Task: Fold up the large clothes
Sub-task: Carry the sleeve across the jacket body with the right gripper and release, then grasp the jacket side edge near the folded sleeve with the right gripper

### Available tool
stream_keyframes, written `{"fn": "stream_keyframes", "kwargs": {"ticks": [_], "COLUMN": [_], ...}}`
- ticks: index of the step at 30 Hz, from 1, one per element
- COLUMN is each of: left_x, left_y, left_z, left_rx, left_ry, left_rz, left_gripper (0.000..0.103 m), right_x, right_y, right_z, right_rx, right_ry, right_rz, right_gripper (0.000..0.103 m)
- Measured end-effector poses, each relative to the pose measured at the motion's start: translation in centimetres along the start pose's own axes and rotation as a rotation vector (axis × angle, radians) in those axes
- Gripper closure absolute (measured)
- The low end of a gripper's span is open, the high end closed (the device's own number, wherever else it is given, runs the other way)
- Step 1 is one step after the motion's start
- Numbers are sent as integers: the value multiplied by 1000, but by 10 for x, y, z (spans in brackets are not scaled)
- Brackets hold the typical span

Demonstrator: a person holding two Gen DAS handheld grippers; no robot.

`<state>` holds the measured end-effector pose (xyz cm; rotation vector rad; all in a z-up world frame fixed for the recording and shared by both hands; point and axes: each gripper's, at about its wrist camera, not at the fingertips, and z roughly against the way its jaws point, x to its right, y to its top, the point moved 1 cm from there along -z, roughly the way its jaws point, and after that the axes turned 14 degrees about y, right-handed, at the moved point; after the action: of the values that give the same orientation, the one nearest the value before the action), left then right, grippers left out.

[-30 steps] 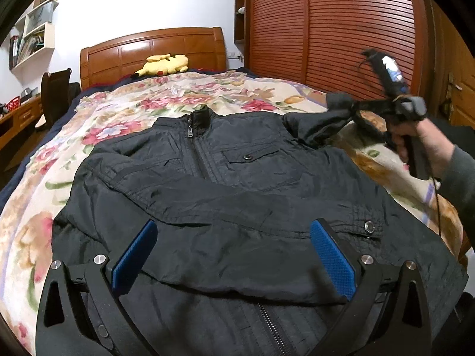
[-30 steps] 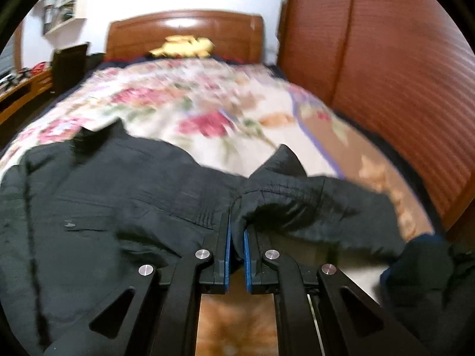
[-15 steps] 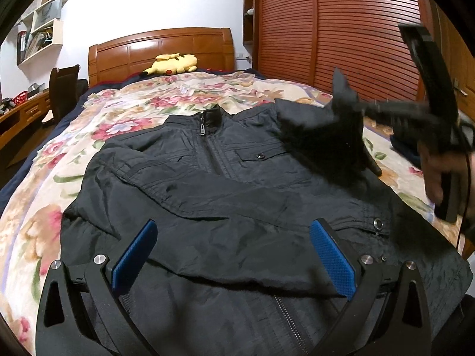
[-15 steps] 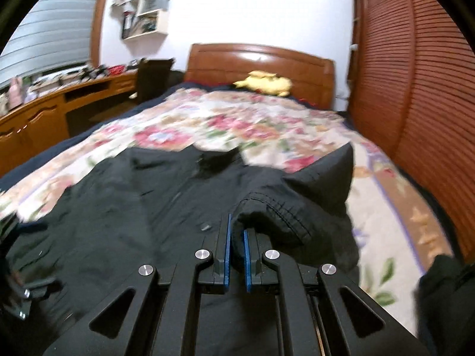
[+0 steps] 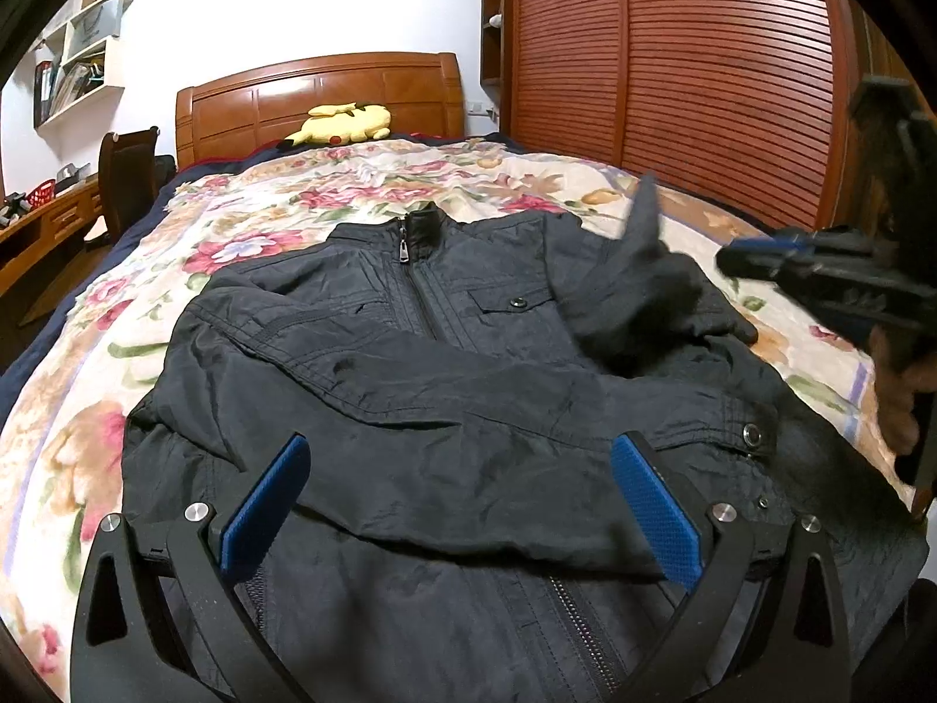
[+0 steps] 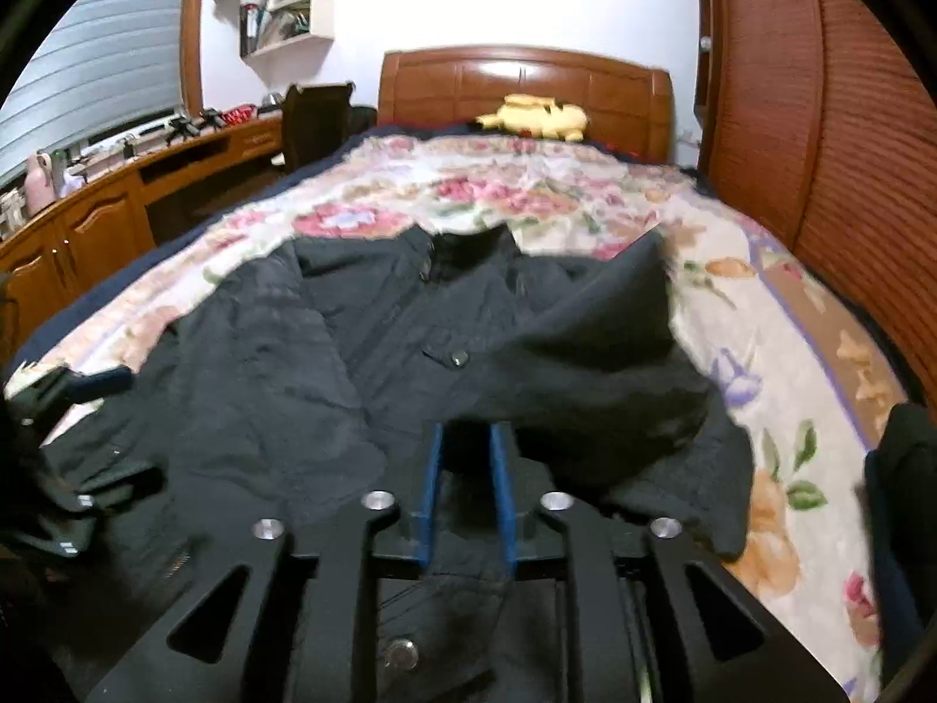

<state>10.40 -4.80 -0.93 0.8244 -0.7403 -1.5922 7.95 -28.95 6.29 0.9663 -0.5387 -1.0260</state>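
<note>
Writing and labels: none can be read on the jacket, the tools or the room furniture.
Jacket [image 5: 445,386]: dark, zipped to the collar, lying front-up on the bed, collar toward the headboard.
Near sleeve [image 5: 527,439]: folded across the chest, its snap cuff lying toward the right side of the left wrist view.
Far sleeve [image 6: 609,351]: bunched in a raised heap on the jacket's right shoulder area, partly draped over the bedspread.
Left tool [image 5: 462,504]: jaws stand wide apart, blue pads bare, hovering over the lower part of the jacket; nothing between the pads.
Right tool [image 6: 468,463]: jaws at a narrow gap and just opened; dark sleeve fabric lies at the tips, but the pads do not press on it. In the left wrist view it sits at the right edge, held by a hand [image 5: 902,392].
Bed [image 5: 76,457]: covered by a cream bedspread with red and pink flowers; a dark blue layer shows at its left edge.
Headboard [image 5: 319,91]: polished brown wood, panelled.
Plush toy [image 5: 345,123]: yellow, lying at the head of the bed.
Wardrobe [image 5: 703,76]: reddish wood with slatted doors, along the right side of the bed.
Table [image 6: 134,193]: brown wood with cupboard doors, left of the bed, carrying small items too blurred to name.
Chair [image 5: 126,170]: dark, standing at the table.
Wall shelves [image 5: 82,58]: white, holding books.
</note>
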Motion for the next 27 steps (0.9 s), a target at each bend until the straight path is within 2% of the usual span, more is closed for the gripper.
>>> {"fn": "stream_keyframes", "kwargs": {"ticks": [1, 3, 8, 13, 17, 22, 24, 27], "left_x": [0, 0, -1, -1, 0, 2, 3, 4], "left_y": [0, 0, -1, -1, -2, -2, -2, -2], "left_z": [0, -1, -1, -2, -2, -4, -4, -6], "left_rx": [0, -2, -2, -3, -6, -10, -11, -14], "left_ry": [0, 1, 4, 4, 5, 7, 7, 8], "left_rz": [0, 1, 9, 11, 5, -2, -2, -4], "left_gripper": [0, 0, 0, 0, 0, 0, 0, 0], "right_x": [-4, -9, 20, 64, 84, 99, 105, 116], "right_y": [0, -1, -6, -25, -36, -42, -40, -48], "right_z": [6, 7, 3, -23, -39, -51, -57, -68], "right_rx": [11, 23, 11, -80, -120, -151, -182, -215], "right_ry": [-5, -30, -128, -201, -272, -285, -263, -235], "right_rz": [9, 16, -59, -157, -174, -227, -260, -309], "right_gripper": [57, 50, 48, 47, 47, 47, 47, 40]}}
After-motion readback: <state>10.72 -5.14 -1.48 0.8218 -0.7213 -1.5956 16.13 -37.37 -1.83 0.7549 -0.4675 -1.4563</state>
